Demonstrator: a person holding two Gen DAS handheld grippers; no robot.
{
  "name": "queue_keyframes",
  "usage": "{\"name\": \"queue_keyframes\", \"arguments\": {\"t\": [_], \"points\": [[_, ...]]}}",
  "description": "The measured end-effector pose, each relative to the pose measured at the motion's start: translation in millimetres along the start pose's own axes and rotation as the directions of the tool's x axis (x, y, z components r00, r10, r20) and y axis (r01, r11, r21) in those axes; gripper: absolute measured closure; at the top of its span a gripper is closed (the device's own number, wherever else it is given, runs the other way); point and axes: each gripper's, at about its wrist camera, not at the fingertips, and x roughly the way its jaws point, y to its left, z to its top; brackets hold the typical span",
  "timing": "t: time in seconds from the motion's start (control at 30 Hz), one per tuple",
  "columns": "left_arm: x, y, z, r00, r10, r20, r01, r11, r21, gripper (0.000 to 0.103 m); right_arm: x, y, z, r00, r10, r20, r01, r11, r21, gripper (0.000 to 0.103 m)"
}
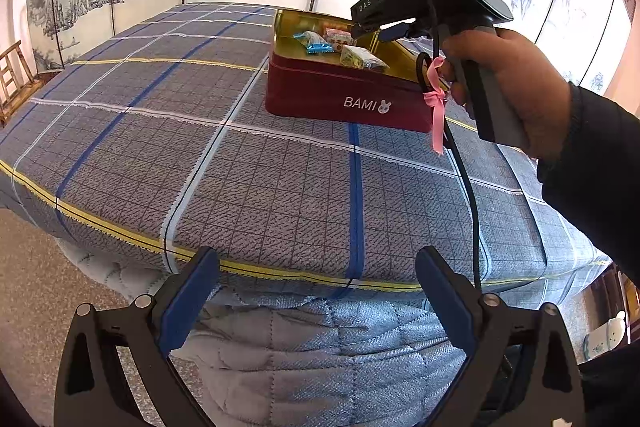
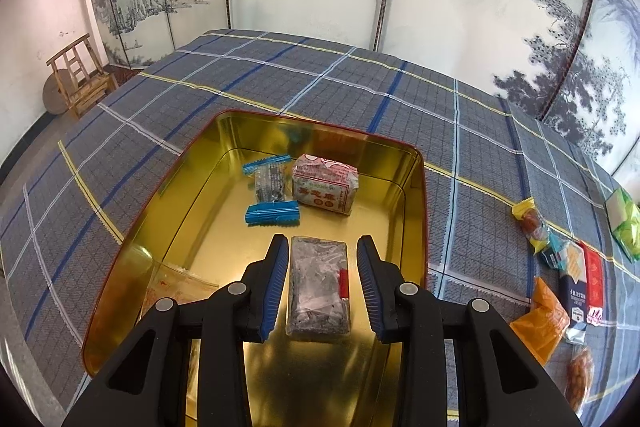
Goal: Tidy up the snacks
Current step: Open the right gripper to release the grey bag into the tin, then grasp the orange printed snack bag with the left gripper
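Right hand-held gripper (image 2: 322, 245): pads against the dark snack bar (image 2: 319, 287), low inside the tin (image 2: 120, 243).
Risk: letting go crooked, bar tips onto blue packet (image 2: 272, 189).
Left hand-held gripper (image 1: 318, 261): spread, idle.

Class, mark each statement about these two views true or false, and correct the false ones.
1. The tin is gold inside. True.
2. The left hand-held gripper holds a snack. False: its jaws stand wide open with nothing between them.
3. A blue-ended snack lies in the tin. True.
4. Every snack is already in the tin. False: several, including an orange packet, lie on the checked cover beside it.
5. A dark snack packet sits between the fingers of the right hand-held gripper, over the tin. True.
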Motion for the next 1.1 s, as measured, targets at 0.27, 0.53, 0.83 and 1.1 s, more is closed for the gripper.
{"name": "queue_keyframes", "arguments": {"t": [0.27,0.53,0.83,1.1], "points": [[-6,-20,7,0.999,0.028,0.025,-0.03,0.997,0.072,0.007,-9,-25,-11,1.0,0.005,0.017,-0.005,0.999,0.038,0.066],[-5,-44,25,0.998,0.035,0.046,-0.042,0.988,0.148,0.007,-49,-86,-15,0.987,0.126,0.101,-0.146,0.965,0.217,0.056],[10,-103,73,0.995,-0.044,0.094,0.022,0.973,0.231,0.007,-87,-243,-62,0.976,-0.083,0.202,-0.013,0.9,0.435,0.02],[60,-190,121,0.988,-0.139,0.061,0.112,0.938,0.328,0.007,-92,-396,-164,0.953,-0.292,0.085,0.176,0.758,0.628,0.019]]}}
